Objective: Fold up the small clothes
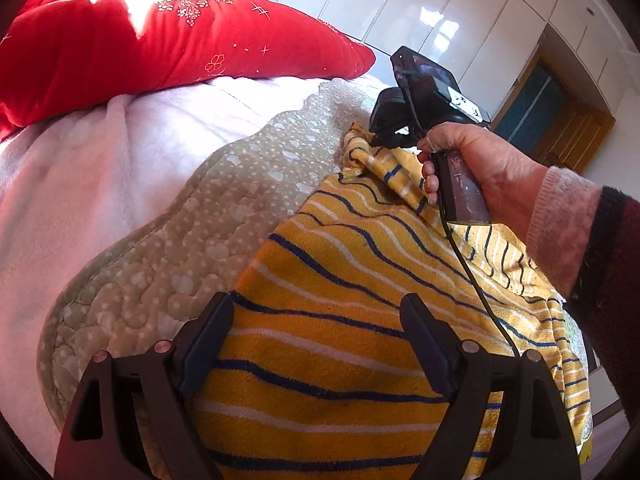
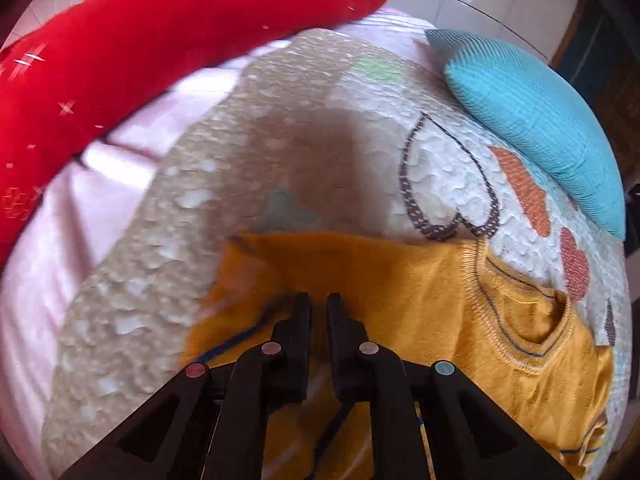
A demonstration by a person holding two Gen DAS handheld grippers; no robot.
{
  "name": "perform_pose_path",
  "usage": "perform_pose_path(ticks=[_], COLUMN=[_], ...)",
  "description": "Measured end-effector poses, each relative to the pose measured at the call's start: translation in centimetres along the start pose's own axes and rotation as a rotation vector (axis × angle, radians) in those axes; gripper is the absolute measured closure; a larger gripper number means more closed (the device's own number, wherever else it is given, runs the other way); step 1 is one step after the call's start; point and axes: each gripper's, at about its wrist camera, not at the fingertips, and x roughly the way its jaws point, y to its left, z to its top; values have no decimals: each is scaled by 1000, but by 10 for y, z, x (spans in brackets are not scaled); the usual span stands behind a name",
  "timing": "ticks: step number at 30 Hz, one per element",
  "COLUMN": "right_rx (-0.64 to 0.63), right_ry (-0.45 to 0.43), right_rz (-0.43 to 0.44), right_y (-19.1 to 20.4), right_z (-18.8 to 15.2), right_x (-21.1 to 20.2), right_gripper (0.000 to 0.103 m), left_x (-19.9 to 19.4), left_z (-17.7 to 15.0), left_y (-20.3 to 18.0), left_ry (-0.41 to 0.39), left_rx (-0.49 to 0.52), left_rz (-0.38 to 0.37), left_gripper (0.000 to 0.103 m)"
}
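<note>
Fold under way on the bed (image 2: 120, 280). Left gripper (image 1: 316, 316) jaws apart over the striped sweater (image 1: 340, 352); right gripper (image 2: 319, 306) jaws nearly together, apparently pinching its edge. Next: carry that edge across.

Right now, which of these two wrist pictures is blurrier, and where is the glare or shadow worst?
Right wrist view: blurrier, the yellow striped knitted top smeared around the nearly closed right gripper, a dark shadow on the quilted bedspread. Left wrist view: sharper, sunlight blowing out the red embroidered pillow and pale pink blanket, reflections on the glossy white wardrobe doors; left gripper open.
</note>
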Motion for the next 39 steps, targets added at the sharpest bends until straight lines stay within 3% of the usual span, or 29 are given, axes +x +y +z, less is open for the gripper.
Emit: perform_pose_path(ticks=[3, 5, 7, 8, 15, 18, 22, 26, 28, 31, 34, 39], right_rx=[39, 61, 67, 68, 190, 304, 503, 661, 734, 795, 846, 815], right_ry=[-12, -24, -43, -47, 9, 35, 95, 85, 57, -11, -107, -236], right_rz=[38, 89, 135, 160, 270, 238, 107, -82, -87, -49, 79, 254], right_y=[-13, -22, -34, -40, -127, -192, -289, -372, -398, -412, -406, -356], right_z=[-2, -8, -20, -28, -134, -199, -301, -399, -441, -485, -510, -502], right_x=[-6, -24, -48, -61, -128, -140, -148, -187, -212, -240, -247, -241], right_gripper=[91, 77, 53, 49, 44, 40, 38, 38, 38, 34, 34, 34], left_x=[2, 2, 3, 3, 3, 2, 2, 1, 2, 3, 4, 4], left_z=[-1, -2, -2, -2, -4, -7, -11, -13, -14, -14, -15, -16], left_y=[-2, -3, -4, -5, -5, -6, -9, -13, -14, -17, -18, -18], left_ry=[-3, -7, -6, -6, -7, -8, -13, -20, -22, -18, -13, -20], left_rx=[16, 25, 33, 36, 45, 59, 85, 104, 112, 123, 133, 133], left_rz=[15, 26, 34, 36, 76, 88, 111, 134, 146, 166, 184, 178], left_gripper=[17, 17, 16, 16, 16, 16, 15, 15, 15, 15, 15, 15])
